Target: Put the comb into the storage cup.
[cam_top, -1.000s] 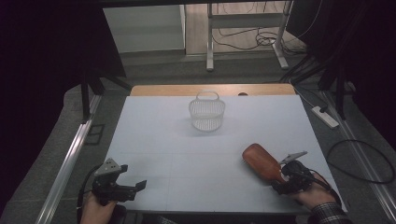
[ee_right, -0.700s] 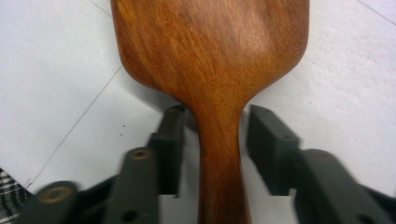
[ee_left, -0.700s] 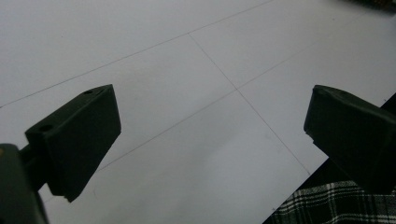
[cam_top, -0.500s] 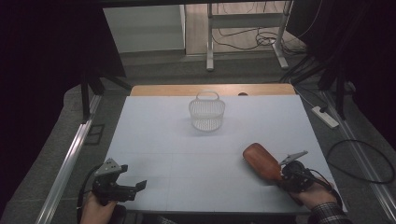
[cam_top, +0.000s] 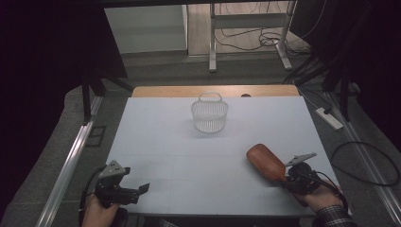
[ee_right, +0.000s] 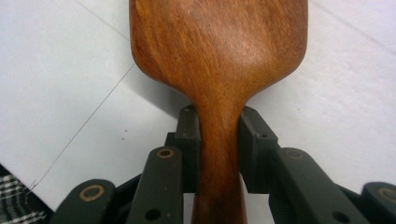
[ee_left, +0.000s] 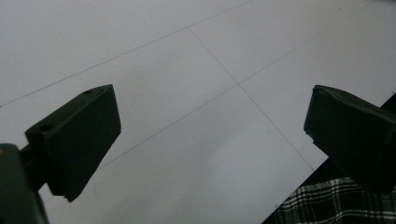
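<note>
A brown wooden paddle-shaped brush lies low over the white table near its front right, broad head pointing up-left. My right gripper is shut on its narrow handle; in the right gripper view the two pads press the wooden handle from both sides, with the wide head above. My left gripper sits at the front left corner of the table, held by a hand, its jaws wide apart over bare table with nothing between them. A white wire basket with a hoop handle stands upright at the middle back.
The white table has thin grid lines and a wooden strip along its far edge. A power strip and cables lie on the floor to the right. A plaid sleeve shows past the table's front edge.
My right gripper and the brush have shifted slightly toward the front right. The left gripper and the basket have not moved.
</note>
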`<action>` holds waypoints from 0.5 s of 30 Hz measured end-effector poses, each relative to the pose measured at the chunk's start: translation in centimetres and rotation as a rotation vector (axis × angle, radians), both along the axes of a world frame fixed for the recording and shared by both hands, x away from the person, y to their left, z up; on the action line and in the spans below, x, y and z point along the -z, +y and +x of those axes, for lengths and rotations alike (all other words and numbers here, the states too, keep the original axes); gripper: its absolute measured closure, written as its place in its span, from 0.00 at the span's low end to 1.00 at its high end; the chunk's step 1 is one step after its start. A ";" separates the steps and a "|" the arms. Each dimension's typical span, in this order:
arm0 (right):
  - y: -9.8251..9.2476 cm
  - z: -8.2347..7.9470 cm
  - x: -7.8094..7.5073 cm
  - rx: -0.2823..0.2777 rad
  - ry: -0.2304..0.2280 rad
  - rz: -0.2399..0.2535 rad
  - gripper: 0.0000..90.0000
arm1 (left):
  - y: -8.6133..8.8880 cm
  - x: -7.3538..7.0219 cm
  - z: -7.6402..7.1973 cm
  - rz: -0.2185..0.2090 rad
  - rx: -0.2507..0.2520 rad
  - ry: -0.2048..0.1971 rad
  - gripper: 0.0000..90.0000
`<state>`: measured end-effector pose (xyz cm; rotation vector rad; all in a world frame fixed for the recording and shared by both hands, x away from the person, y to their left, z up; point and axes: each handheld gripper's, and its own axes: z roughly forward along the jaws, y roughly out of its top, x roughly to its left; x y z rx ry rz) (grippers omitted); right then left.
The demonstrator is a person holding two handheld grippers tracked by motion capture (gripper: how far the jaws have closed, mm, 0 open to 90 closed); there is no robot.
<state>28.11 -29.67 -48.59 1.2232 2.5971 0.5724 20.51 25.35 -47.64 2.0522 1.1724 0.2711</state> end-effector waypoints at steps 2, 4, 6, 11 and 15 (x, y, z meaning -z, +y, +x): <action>-0.1 -0.1 -0.2 0.003 -0.017 0.011 0.80 | 0.0 0.0 0.0 -0.001 0.001 0.000 0.03; -0.1 -0.1 -0.4 0.007 -0.028 0.023 0.80 | 0.0 0.0 0.0 -0.001 0.002 0.001 0.03; -0.1 -0.1 -0.5 0.006 -0.040 0.036 0.80 | 0.0 0.0 0.1 -0.003 0.005 0.007 0.02; -0.1 -0.2 -0.8 0.005 -0.056 0.048 0.80 | -0.1 -0.1 0.2 -0.035 0.008 -0.022 0.00; -0.1 -0.2 -1.1 0.003 -0.074 0.071 0.80 | -0.7 -0.3 0.5 -0.028 0.034 -0.039 0.00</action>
